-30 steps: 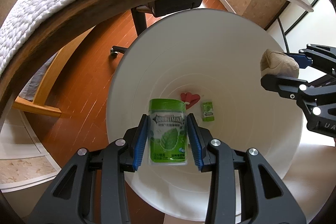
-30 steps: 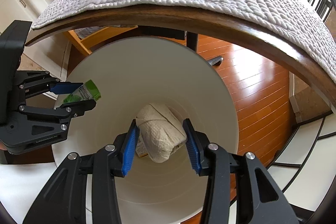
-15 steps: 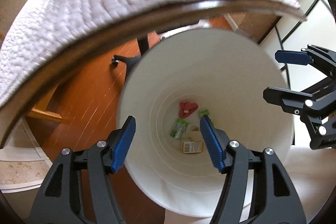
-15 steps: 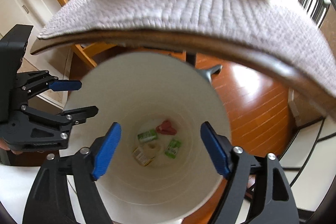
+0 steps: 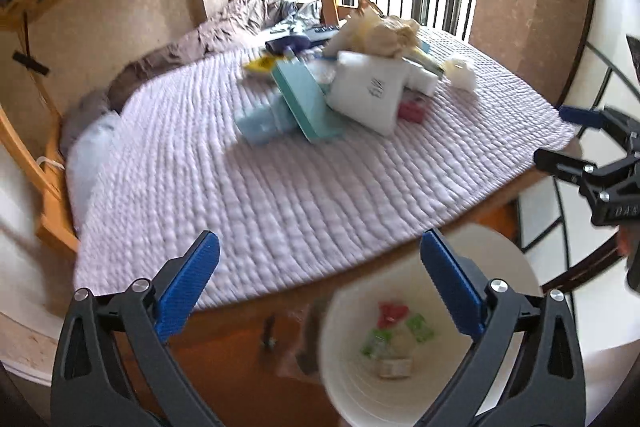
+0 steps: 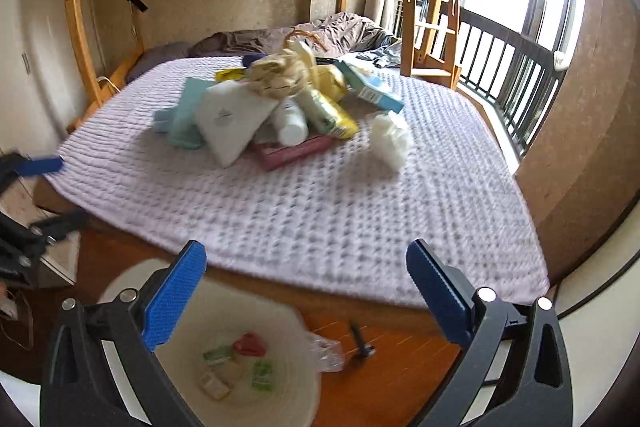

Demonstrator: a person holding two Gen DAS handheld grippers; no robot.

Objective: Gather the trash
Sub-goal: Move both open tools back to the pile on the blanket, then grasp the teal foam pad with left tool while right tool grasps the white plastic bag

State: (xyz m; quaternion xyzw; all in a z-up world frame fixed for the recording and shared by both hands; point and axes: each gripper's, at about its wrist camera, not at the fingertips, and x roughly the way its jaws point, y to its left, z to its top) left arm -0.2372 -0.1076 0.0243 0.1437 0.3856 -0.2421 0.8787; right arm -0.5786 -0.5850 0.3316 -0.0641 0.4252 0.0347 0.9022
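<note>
A white bin (image 5: pixel 516 267) stands on the floor by the bed; it also shows in the right wrist view (image 6: pixel 132 275). Inside lie a green gum bottle (image 5: pixel 374 341), a red wrapper (image 5: pixel 390 311), green packets and a paper wad. A pile of trash (image 6: pixel 280 107) sits on the lilac quilt: a white pouch (image 5: pixel 368 91), a teal box (image 5: pixel 308 99), a white crumpled tissue (image 6: pixel 390 139), a white bottle. My left gripper (image 5: pixel 320 287) is open and empty above the bed edge. My right gripper (image 6: pixel 306 293) is open and empty too.
The lilac quilt (image 6: pixel 320 207) covers a wooden bunk bed. A grey duvet (image 5: pixel 208 39) lies bunched at the far side. A ladder (image 6: pixel 428 7) and a dark railing (image 6: pixel 512 75) stand at the right. The floor is orange wood (image 6: pixel 392 379).
Both grippers let go: the gum bottle and the paper wad dropped into the bin. Both grippers then opened wide and tilted up from the bin toward the bed.
</note>
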